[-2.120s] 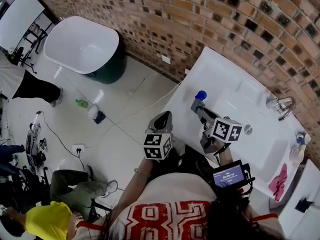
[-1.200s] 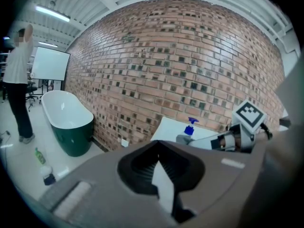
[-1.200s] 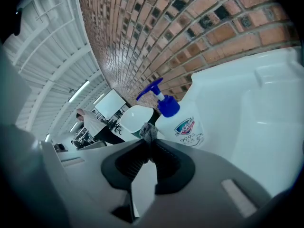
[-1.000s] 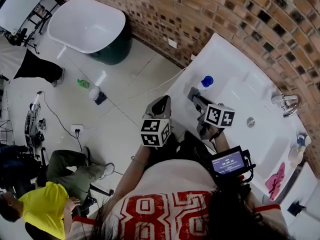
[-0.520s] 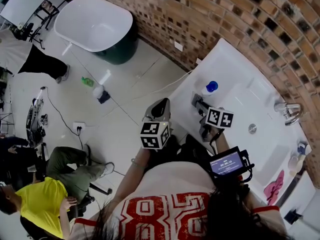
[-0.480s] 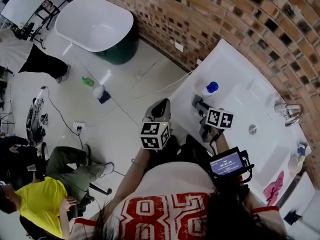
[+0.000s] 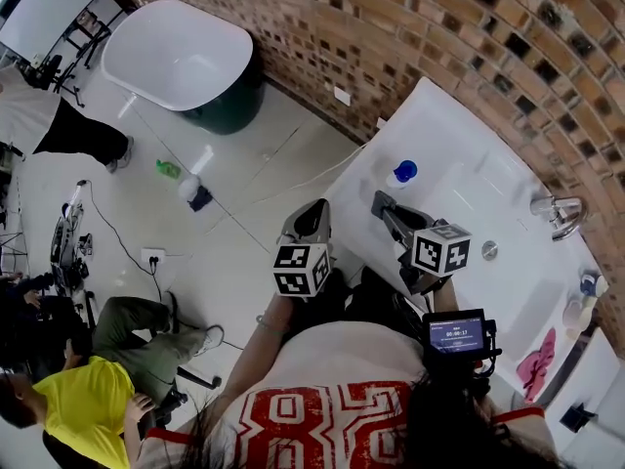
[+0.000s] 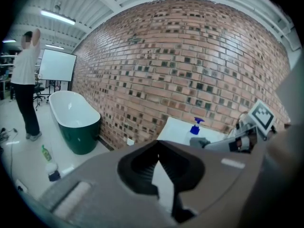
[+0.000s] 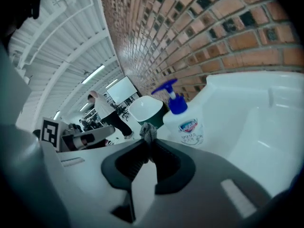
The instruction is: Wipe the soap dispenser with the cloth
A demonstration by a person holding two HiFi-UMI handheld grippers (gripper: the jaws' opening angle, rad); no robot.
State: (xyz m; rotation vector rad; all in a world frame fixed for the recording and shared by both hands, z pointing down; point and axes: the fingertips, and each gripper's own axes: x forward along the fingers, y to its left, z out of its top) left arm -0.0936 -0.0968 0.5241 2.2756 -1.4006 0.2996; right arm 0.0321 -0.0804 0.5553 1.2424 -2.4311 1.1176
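The head view looks down from above the person (image 7: pixel 332 418) at the sink counter (image 7: pixel 469 179). The left gripper view sees the soap dispenser (image 8: pixel 195 126) from far, the right one from close. All three show it.

Only a grey tuft of the cloth (image 9: pixel 148 131) shows above the right gripper (image 9: pixel 145 146) jaws; the rest is hidden. Print on the soap dispenser (image 9: pixel 183 122) label is unreadable. The pink item (image 7: pixel 538 362) at 4 o'clock in the head view, possibly fabric, is indistinct.

White soap dispenser (image 9: pixel 184 125) with blue pump, grey cloth (image 9: pixel 147 131), white worktop (image 7: pixel 459 179), red-brown brick wall (image 7: pixel 469 27) flecked dark, bathtub (image 7: pixel 176 57) white inside, dark green outside
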